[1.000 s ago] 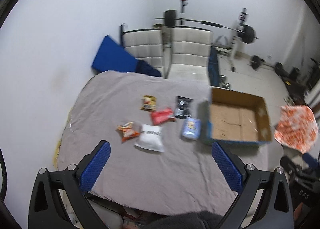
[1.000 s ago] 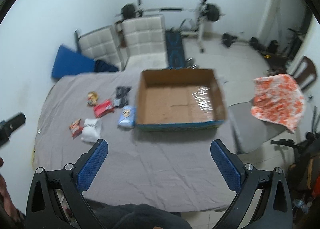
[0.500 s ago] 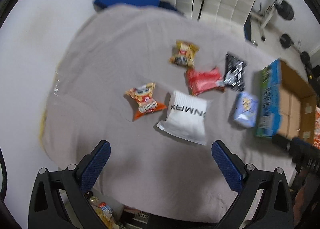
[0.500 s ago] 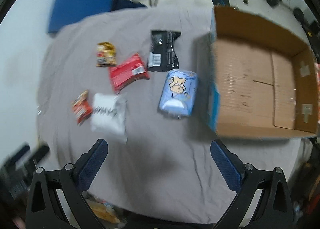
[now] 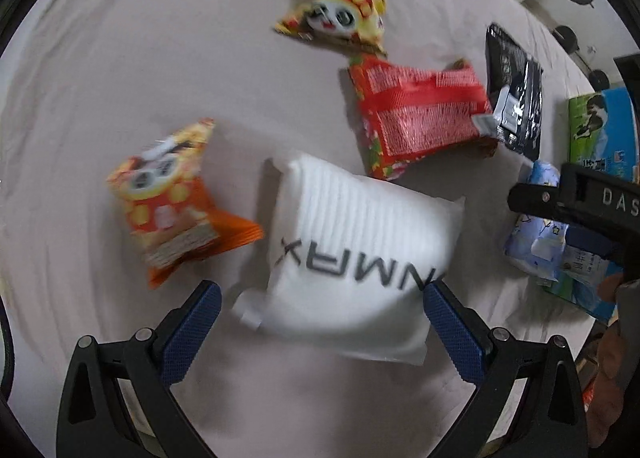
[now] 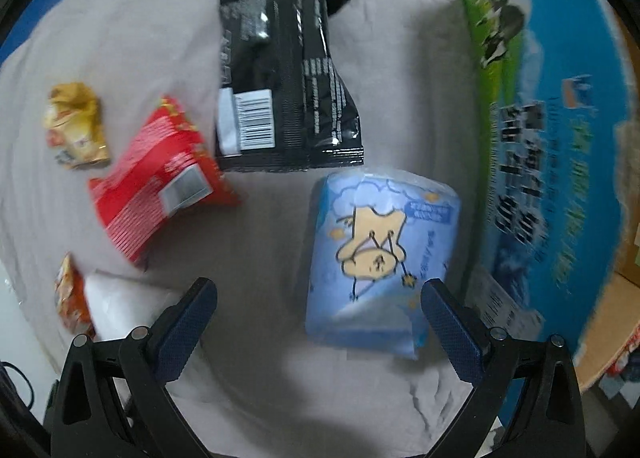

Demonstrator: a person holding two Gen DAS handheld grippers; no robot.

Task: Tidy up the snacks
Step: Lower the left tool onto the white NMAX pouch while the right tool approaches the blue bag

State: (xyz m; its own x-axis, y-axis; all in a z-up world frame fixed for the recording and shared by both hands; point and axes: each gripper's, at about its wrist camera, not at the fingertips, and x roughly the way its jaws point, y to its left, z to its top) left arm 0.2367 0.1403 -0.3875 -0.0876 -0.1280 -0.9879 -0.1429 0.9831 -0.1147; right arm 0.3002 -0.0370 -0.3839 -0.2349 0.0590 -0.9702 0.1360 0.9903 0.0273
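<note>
Several snack packs lie on a grey cloth. My left gripper [image 5: 320, 322] is open just over the near edge of a white pack [image 5: 356, 254], which sits between its fingers. Around it lie an orange pack [image 5: 168, 198], a red pack [image 5: 420, 114], a yellow pack [image 5: 344, 6] and a black pack [image 5: 514, 90]. My right gripper [image 6: 320, 322] is open, close above a light blue pack [image 6: 380, 258] with a bear drawing; the blue pack lies between its fingers. The black pack [image 6: 280, 78] and red pack [image 6: 160, 178] lie beyond.
A cardboard box [image 6: 552, 162] with a blue and green printed side stands right beside the blue pack. The right gripper's body [image 5: 580, 214] shows at the right of the left wrist view, over the blue pack [image 5: 536, 234]. Grey cloth [image 5: 100, 58] covers the table.
Both grippers have dropped down close to the table: the left towards the white pack, the right towards the blue pack. Both stay open. The packs have not moved.
</note>
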